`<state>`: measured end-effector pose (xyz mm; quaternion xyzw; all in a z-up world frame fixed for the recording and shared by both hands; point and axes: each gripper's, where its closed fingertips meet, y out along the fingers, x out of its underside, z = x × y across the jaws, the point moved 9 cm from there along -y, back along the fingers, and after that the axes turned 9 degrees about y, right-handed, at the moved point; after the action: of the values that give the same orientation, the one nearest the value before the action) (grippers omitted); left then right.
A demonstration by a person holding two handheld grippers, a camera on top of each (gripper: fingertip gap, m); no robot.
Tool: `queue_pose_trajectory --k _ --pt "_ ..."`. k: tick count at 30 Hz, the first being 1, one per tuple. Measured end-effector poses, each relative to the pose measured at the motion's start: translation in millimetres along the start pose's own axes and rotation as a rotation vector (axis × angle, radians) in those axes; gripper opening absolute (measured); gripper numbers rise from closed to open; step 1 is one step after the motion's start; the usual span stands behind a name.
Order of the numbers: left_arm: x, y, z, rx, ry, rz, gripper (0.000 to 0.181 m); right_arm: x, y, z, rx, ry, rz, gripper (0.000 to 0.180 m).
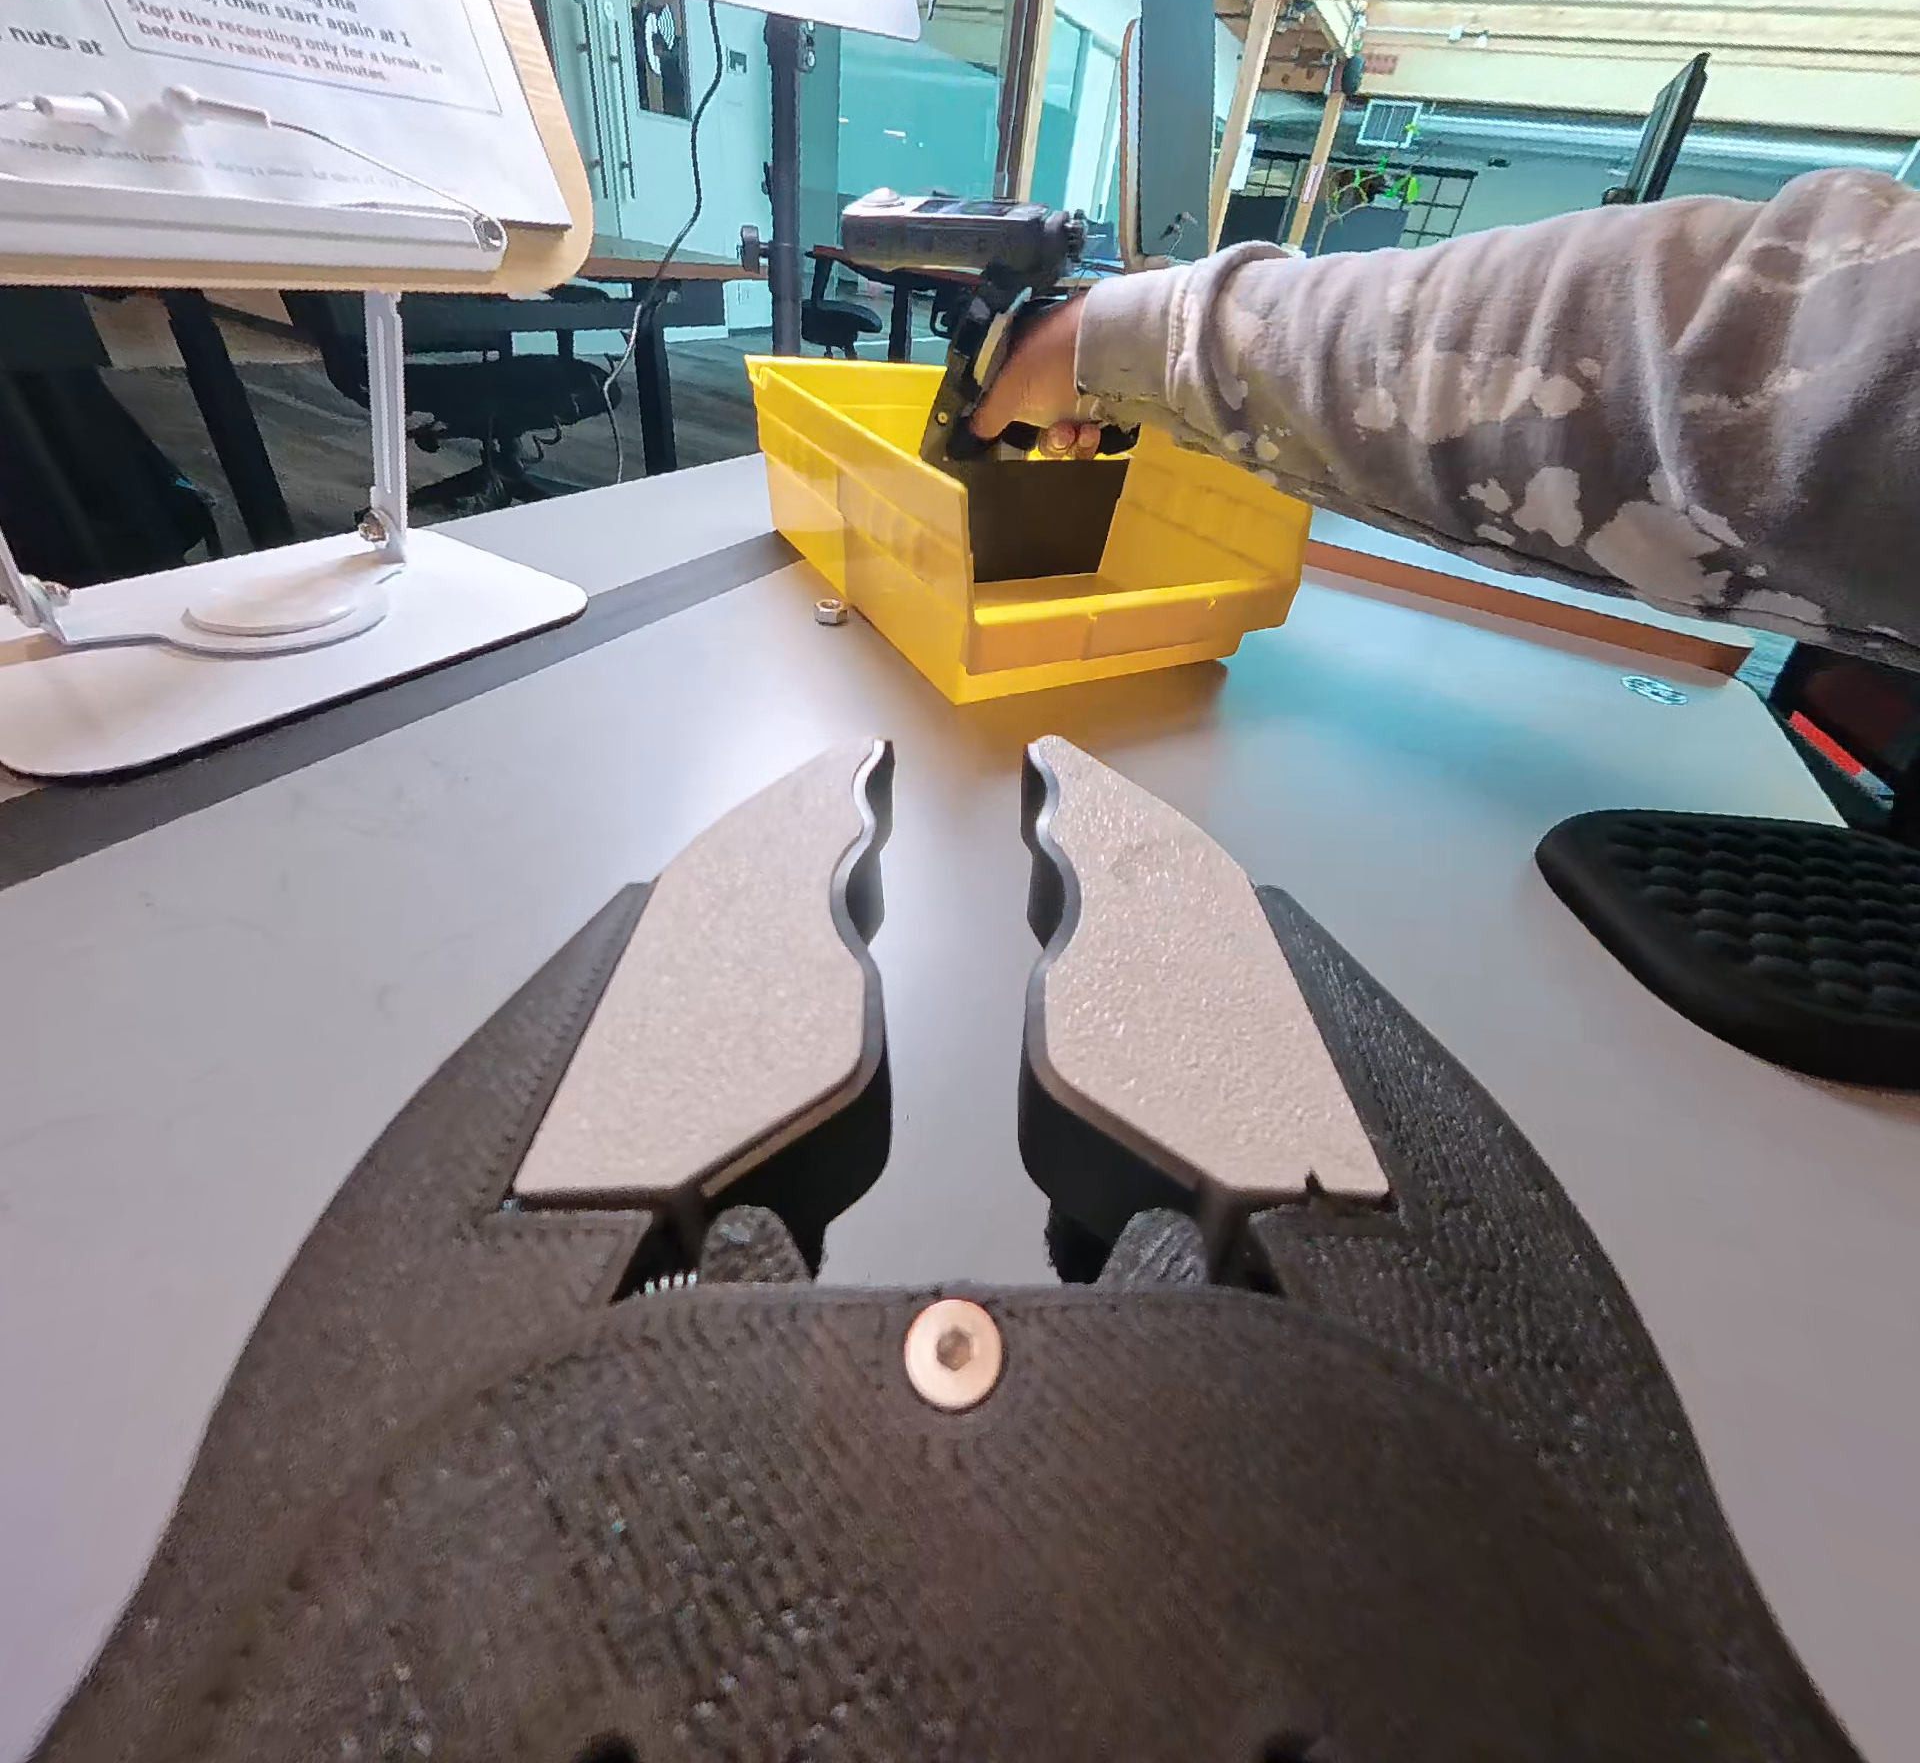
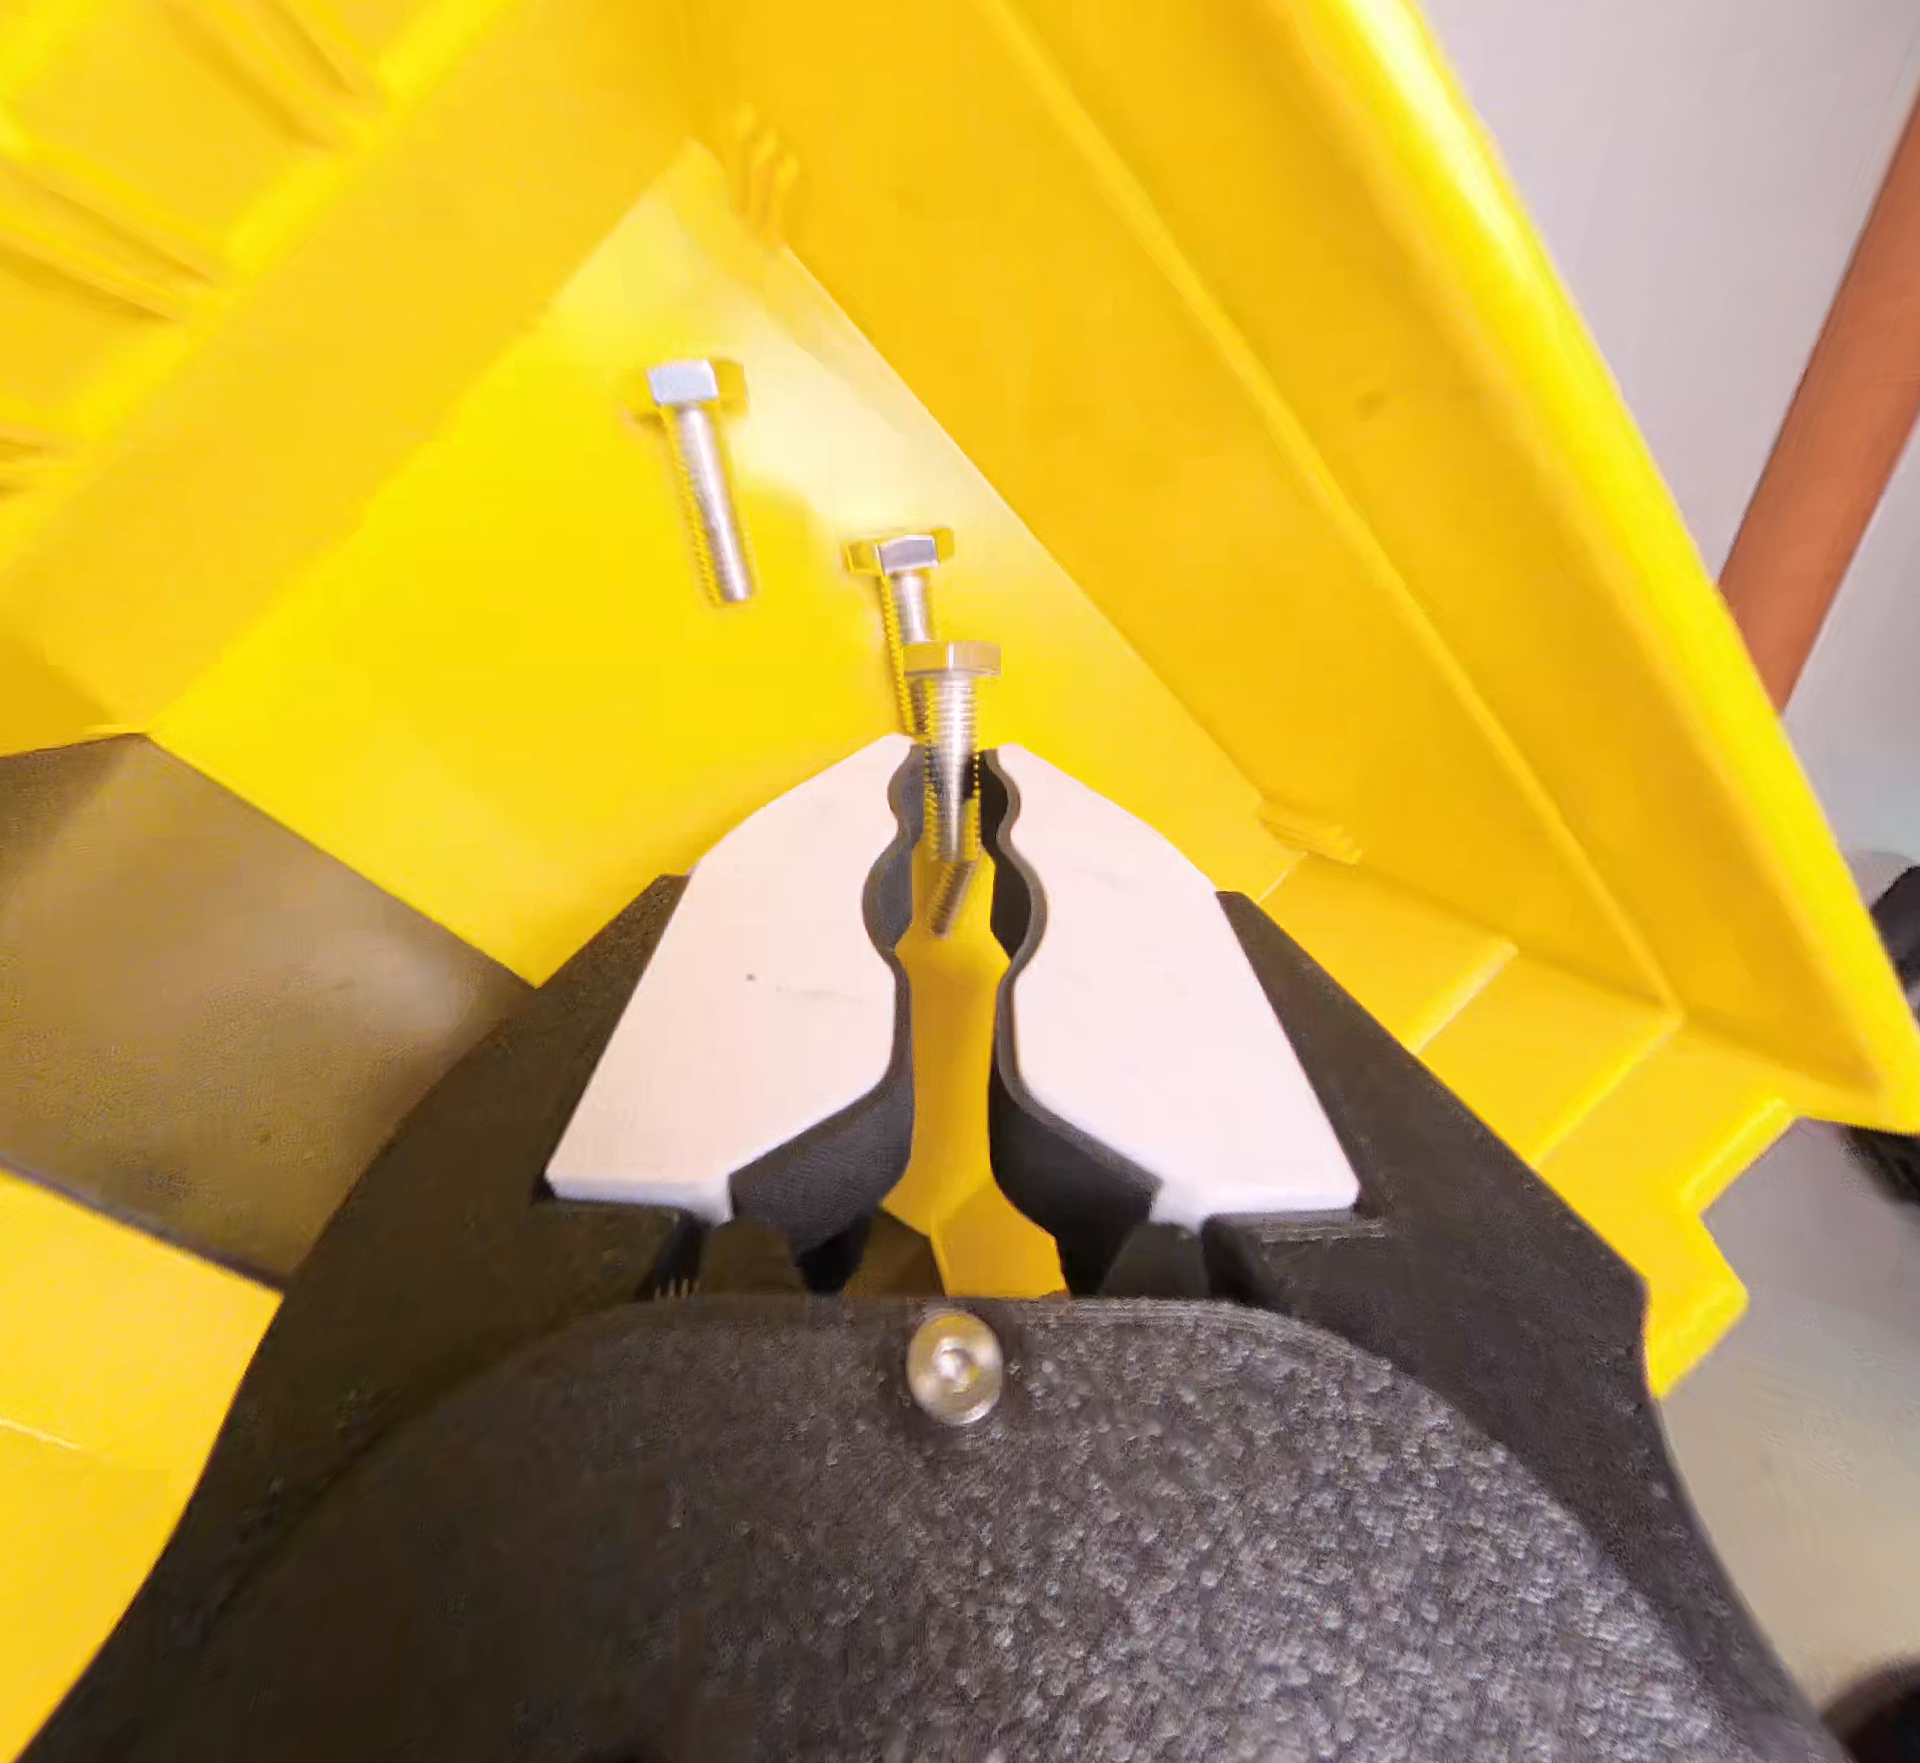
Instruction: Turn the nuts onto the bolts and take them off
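My right gripper (image 2: 948, 757) reaches down into a yellow bin (image 2: 1195, 363). Its fingertips are shut on the threaded shaft of a silver hex bolt (image 2: 951, 690), whose head points away from me. A second bolt (image 2: 902, 570) lies just behind it, partly covered, and a third bolt (image 2: 698, 482) lies loose on the bin floor to the left. My left gripper (image 1: 956, 778) is open and empty above the grey table (image 1: 312, 986), in front of the bin (image 1: 1091, 633). The left wrist view shows the right gripper (image 1: 1039, 508) in a hand inside the bin. A loose nut (image 1: 829, 612) lies left of the bin.
A white document stand (image 1: 291, 612) holding a printed sheet is on the table at the left. A black mesh pad (image 1: 1745, 934) lies at the right. The person's grey sleeve (image 1: 1507, 404) crosses above the table on the right. The table's far edge runs behind the bin. Tip to tip, the grippers are about 45 cm apart.
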<state>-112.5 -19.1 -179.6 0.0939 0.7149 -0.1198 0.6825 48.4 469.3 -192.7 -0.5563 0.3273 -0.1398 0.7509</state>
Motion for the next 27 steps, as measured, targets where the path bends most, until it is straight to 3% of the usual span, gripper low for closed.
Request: queue_pose_trajectory --k 3,5,10,13,18,22,27 --pt "2.0 1.2 -0.2 0.008 -0.005 -0.010 0.024 -0.1 6.6 3.1 0.046 -0.012 -0.075 0.010" --pt "2.2 1.8 0.1 0.013 -0.009 -0.011 0.024 -2.4 -1.0 2.1 0.060 -0.020 -0.037 0.021" --pt "1.2 3.4 0.5 0.027 -0.016 -0.009 0.024 -9.8 -71.1 -36.9 0.006 -0.094 0.378 0.029" --pt "1.5 5.4 1.4 0.039 -0.022 -0.013 0.024 -1.8 -118.5 -93.4 -0.059 -0.307 0.474 0.027" --pt "0.9 6.4 6.2 0.050 0.000 -0.025 0.024 6.0 -136.7 -183.6 -0.008 -0.776 0.219 0.023" --pt "-0.7 3.2 7.5 0.039 0.020 -0.031 0.025 -5.6 -103.6 -221.2 0.103 -1.012 -0.107 0.023" --pt "-2.7 1.0 5.2 0.025 0.033 -0.028 0.025 -13.8 -45.6 -224.6 0.227 -1.150 -0.487 0.027"
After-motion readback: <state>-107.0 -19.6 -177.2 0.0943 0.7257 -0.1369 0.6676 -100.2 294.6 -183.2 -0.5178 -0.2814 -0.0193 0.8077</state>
